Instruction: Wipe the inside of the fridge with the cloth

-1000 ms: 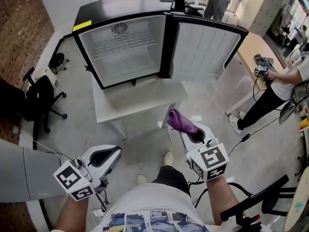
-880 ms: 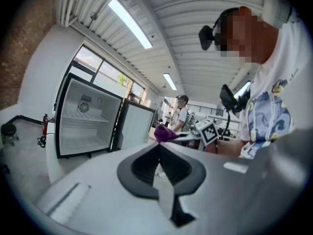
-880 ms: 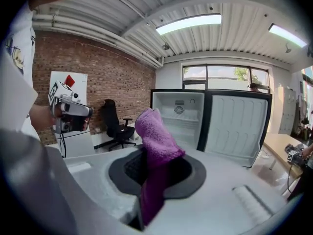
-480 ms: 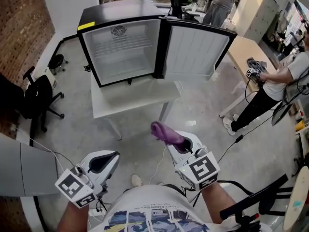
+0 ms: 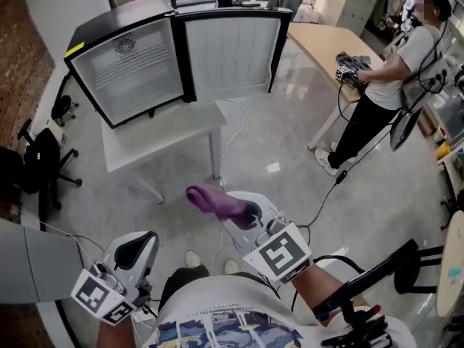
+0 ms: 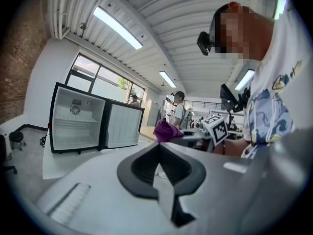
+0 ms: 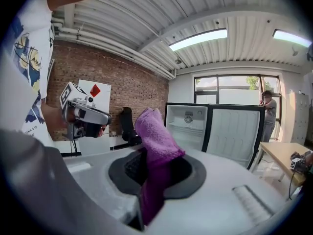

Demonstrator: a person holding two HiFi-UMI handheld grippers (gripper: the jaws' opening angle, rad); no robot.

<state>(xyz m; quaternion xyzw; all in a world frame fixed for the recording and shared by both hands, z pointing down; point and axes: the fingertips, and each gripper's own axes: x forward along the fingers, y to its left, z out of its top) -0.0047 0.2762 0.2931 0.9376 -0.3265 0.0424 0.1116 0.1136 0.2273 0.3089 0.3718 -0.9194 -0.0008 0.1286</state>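
In the head view, the open fridge (image 5: 130, 71) stood on a white surface (image 5: 159, 133) at upper left, its door (image 5: 228, 49) swung to the right, with bare floor (image 5: 290, 158) between it and the grippers. At lower centre the right gripper (image 5: 245, 210) pinched the purple cloth (image 5: 210, 198), whose long axis ran toward the upper left. The left gripper (image 5: 136, 248) hung at lower left. A chair (image 5: 40, 158) stood at the left edge, and a person (image 5: 391, 71) by a wooden desk (image 5: 326, 46) at upper right, both well apart from the fridge.

In the left gripper view, its jaws were pressed together on nothing, and the fridge sat at centre left.

In the right gripper view, the cloth stood upright between the jaws, free end up, just left of the fridge's open interior.
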